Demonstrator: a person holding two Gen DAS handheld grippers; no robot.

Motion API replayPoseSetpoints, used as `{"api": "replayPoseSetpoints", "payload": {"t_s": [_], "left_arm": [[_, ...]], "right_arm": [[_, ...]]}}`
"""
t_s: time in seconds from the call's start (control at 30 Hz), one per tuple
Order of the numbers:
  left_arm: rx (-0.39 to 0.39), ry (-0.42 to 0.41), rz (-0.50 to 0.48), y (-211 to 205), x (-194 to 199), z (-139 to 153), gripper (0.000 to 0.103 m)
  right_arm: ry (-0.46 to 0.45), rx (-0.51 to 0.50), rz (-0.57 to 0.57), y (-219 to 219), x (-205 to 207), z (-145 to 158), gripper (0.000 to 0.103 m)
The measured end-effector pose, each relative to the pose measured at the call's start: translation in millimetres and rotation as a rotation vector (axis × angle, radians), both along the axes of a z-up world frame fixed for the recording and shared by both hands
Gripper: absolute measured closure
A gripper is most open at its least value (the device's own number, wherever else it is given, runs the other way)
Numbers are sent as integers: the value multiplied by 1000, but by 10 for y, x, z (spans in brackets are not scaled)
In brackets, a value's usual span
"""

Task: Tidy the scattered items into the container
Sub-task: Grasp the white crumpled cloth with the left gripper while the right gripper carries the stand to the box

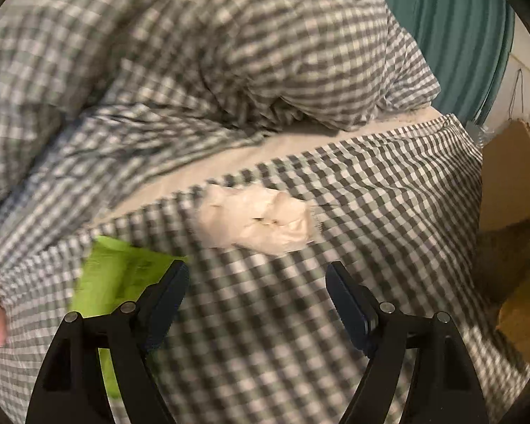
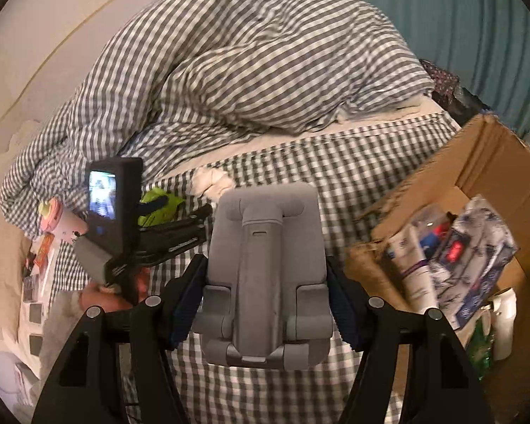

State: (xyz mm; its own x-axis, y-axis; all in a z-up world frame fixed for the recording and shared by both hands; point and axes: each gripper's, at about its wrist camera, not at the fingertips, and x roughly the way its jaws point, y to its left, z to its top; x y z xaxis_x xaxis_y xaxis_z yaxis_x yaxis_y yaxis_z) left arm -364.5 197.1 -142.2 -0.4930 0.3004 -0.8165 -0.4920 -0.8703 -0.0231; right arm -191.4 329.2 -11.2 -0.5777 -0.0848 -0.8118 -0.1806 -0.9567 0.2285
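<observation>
Bed [image 2: 388, 148] half-cleared: box [image 2: 494, 162] partly full; right tool [image 2: 266, 304] gripped grey stand [image 2: 265, 247]; left tool [image 1: 258, 282] open, empty; tissue [image 1: 258, 219], green pack [image 1: 120, 268] left.

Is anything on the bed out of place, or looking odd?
Yes. A crumpled white tissue and a green packet lie loose on the checked sheet, outside the box. The duvet is bunched in a heap. Nothing looks spilled or broken.

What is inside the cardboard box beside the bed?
The cardboard box holds blue-and-white printed packs and a white tube, crowded together. Whatever lies beneath them, and the box floor, is covered.
</observation>
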Motion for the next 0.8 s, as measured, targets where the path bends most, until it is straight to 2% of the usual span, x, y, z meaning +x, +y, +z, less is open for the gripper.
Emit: {"api": "replayPoseSetpoints", "payload": {"t_s": [0.1,0.4,0.47,0.53,0.6,0.63,0.8], "left_arm": [[-11,-36,28,128,-145,-130,21],[-65,-69,96,407,-469,-425,22],[-58,-92,110,409,-515,-504,48],[-46,-97,126,380,-520,-504,53],[-50,-114,147,345,-520,-471,75],[-47,-121,152,327,-512,-442,93],[-16,-107,132,257,-320,-187,97]], "right_arm": [[14,-1,-13,175,62,46,39],[57,19,-119,627,306,143,39],[60,21,-149,745,373,141,39],[55,26,-182,867,439,128,39],[48,35,-213,978,504,122,39],[42,40,-231,1033,546,116,39],[-1,35,-302,1291,699,12,39]]}}
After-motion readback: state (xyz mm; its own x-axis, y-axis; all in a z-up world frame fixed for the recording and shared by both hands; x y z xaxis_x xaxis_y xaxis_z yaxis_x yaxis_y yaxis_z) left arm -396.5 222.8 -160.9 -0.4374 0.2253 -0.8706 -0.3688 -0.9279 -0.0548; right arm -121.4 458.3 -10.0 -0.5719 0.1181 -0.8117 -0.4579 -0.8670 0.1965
